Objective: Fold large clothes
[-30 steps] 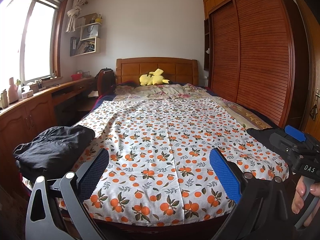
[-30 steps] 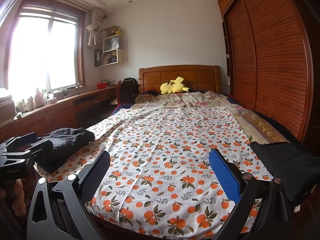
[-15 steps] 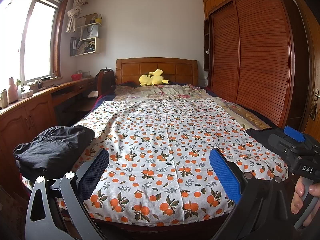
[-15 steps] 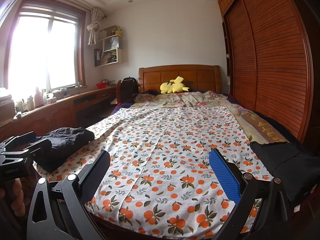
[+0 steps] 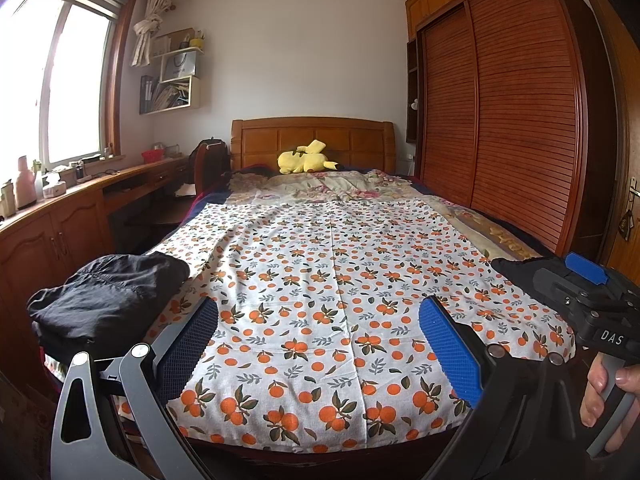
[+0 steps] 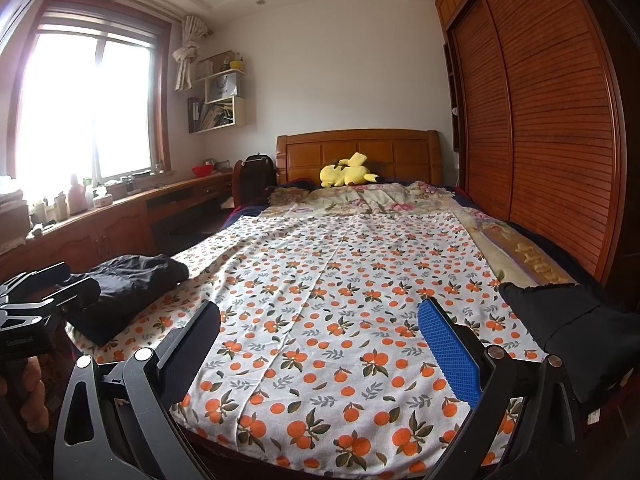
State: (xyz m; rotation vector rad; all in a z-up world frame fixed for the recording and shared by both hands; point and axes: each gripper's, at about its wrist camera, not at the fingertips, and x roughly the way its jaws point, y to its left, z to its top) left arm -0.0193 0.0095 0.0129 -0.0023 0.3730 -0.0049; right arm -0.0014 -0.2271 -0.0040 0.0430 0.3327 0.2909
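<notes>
A large white cloth printed with oranges (image 5: 332,304) (image 6: 340,312) lies spread flat over the bed. A crumpled black garment (image 5: 104,300) (image 6: 124,288) rests on the bed's near left corner. Another black garment (image 6: 572,328) (image 5: 516,270) sits at the near right corner. My left gripper (image 5: 320,344) hovers open above the bed's foot, with nothing between its fingers. Beside it, my right gripper (image 6: 320,344) is likewise open and empty. The left wrist view also shows the right gripper's body at the right edge, with a hand (image 5: 608,388) on its grip.
A wooden headboard (image 5: 312,140) with a yellow plush toy (image 5: 306,158) stands at the far end. A slatted wardrobe (image 5: 512,120) runs along the right. A wooden desk counter (image 5: 60,208) with bottles lines the left under the window.
</notes>
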